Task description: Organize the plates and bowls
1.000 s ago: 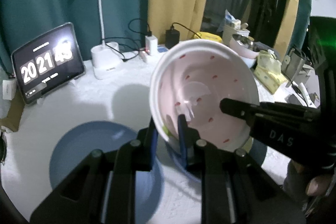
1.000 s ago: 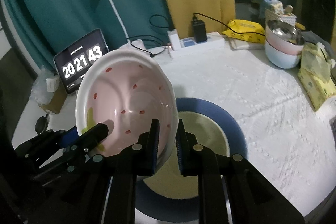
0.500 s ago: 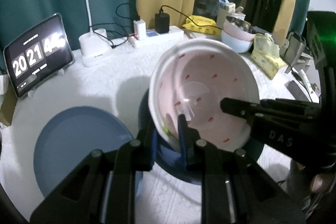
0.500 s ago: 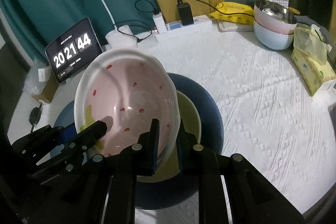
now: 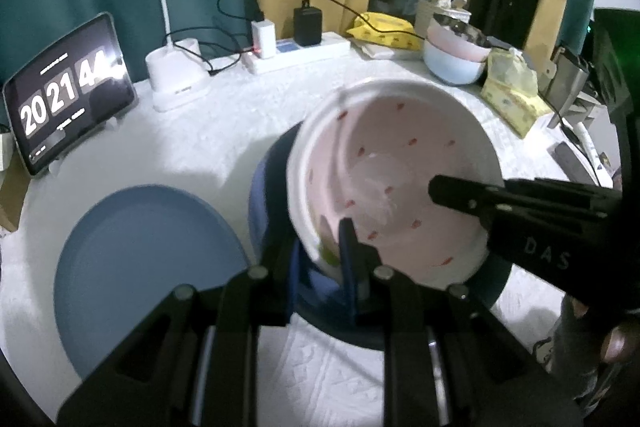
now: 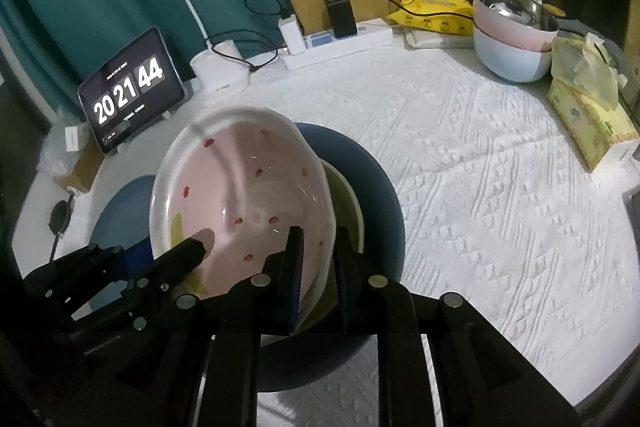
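Observation:
A white bowl with a pink inside and red spots (image 5: 400, 171) (image 6: 240, 203) is held tilted by both grippers. My left gripper (image 5: 322, 259) is shut on its near rim, and it shows in the right wrist view (image 6: 160, 259). My right gripper (image 6: 316, 259) is shut on the opposite rim, and it shows in the left wrist view (image 5: 472, 203). Under the bowl lie a dark blue plate (image 6: 376, 187) (image 5: 268, 195) and a yellow-green dish (image 6: 348, 211). A light blue plate (image 5: 136, 267) (image 6: 124, 215) lies to the left.
A tablet clock (image 5: 64, 95), a white desk lamp (image 5: 176, 75) and a power strip with chargers (image 6: 336, 43) stand at the back. Stacked pink and blue bowls (image 6: 516, 39) and a yellow tissue pack (image 6: 588, 115) are at the right.
Both grippers have carried the bowl lower and over the dark blue plate with the yellow-green dish. The bowl is less steeply tilted.

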`<control>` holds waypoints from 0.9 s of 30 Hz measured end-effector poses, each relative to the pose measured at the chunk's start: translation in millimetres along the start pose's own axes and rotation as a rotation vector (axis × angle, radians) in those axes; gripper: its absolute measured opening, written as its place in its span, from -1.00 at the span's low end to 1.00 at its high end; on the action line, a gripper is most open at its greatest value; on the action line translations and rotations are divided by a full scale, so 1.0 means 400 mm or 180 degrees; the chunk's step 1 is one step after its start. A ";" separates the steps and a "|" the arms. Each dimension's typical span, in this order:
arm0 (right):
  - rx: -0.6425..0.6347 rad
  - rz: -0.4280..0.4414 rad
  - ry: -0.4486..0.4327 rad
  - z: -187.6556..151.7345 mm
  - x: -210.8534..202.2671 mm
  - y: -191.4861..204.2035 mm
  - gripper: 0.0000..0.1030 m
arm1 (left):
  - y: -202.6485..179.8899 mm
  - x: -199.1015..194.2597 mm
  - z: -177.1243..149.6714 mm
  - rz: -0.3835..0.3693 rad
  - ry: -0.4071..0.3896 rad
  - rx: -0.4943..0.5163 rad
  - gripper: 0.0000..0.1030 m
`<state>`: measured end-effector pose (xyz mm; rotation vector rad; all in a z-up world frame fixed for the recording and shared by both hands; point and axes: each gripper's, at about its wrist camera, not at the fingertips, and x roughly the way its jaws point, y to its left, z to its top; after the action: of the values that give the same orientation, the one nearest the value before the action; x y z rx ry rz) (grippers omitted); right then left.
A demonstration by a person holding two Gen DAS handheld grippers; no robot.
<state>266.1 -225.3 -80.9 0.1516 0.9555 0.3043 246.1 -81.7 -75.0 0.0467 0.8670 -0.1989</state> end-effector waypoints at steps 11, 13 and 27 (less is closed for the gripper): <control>-0.0255 -0.0183 -0.0060 0.001 0.009 0.023 -0.57 | 0.011 -0.002 0.005 0.0029 -0.0034 -0.0008 -0.63; -0.0289 -0.0181 -0.0062 0.001 0.010 0.025 -0.50 | 0.011 -0.002 0.005 0.0023 -0.0038 -0.0006 -0.63; -0.0602 -0.0413 -0.0108 -0.003 -0.004 0.075 -0.11 | 0.021 -0.008 0.003 -0.0059 -0.0060 -0.0003 -0.63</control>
<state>258.8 -197.4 -72.5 -0.0780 0.8935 0.2699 246.7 -73.0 -72.3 0.0359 0.8488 -0.2159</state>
